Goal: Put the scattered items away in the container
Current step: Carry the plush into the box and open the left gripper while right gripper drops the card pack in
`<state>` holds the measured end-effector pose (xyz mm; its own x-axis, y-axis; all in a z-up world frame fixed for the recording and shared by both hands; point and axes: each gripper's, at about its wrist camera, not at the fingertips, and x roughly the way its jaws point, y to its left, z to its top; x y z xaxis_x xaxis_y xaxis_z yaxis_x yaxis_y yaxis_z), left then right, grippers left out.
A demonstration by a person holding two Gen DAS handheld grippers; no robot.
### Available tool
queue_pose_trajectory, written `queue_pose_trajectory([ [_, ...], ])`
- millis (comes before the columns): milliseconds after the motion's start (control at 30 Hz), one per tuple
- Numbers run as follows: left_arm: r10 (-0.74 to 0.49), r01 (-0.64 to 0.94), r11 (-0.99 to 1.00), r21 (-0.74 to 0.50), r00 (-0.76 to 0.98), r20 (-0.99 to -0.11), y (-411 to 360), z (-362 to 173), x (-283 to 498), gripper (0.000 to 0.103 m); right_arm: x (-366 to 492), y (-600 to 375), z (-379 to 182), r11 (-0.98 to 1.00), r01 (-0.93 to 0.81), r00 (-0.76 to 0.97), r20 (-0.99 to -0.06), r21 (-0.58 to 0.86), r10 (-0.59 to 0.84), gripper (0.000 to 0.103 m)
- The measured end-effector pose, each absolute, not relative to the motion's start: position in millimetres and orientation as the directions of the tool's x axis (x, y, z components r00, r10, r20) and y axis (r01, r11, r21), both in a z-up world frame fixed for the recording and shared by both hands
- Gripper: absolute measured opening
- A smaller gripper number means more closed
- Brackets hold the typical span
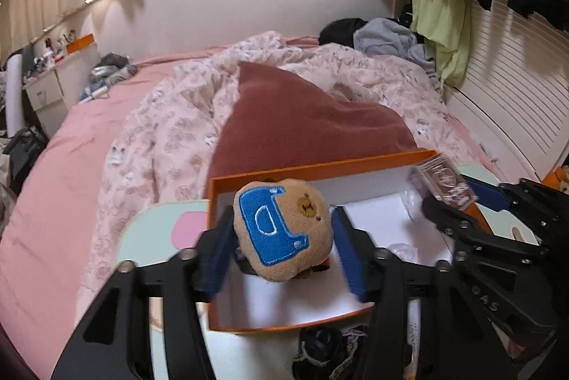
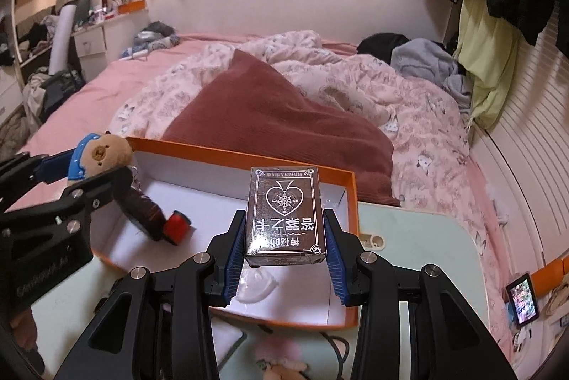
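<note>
Your left claw (image 1: 282, 250) pinches the bear (image 1: 284, 232) at frame center, over the box (image 1: 320, 168). Your right claw (image 2: 284, 257) pinches the cards (image 2: 284, 213), also centered.

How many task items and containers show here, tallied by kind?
Plush bear keychains: 1, the plush bear in the left gripper.
Card decks: 1, the card deck in the right gripper.
Containers: 1, the orange box.
Total: 3.
</note>
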<state>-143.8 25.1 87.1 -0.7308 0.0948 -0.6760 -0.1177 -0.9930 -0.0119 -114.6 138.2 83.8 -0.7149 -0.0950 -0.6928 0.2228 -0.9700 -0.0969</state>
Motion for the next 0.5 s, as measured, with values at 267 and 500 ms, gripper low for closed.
queue_pose_trajectory([
  [267,0.041,-0.122,-0.990,0.075,-0.744,-0.667,34,88,-136,0.073,-112,139,79,-0.968,0.211,-0.739,-0.670,-0.139,-0.065,0.070],
  [500,0.125,-0.127,-0.991,-0.047,-0.729,-0.673,24,99,-131,0.073,-106,143,88,-0.971,0.211,-0.747,-0.659,-0.111,-0.087,0.071],
])
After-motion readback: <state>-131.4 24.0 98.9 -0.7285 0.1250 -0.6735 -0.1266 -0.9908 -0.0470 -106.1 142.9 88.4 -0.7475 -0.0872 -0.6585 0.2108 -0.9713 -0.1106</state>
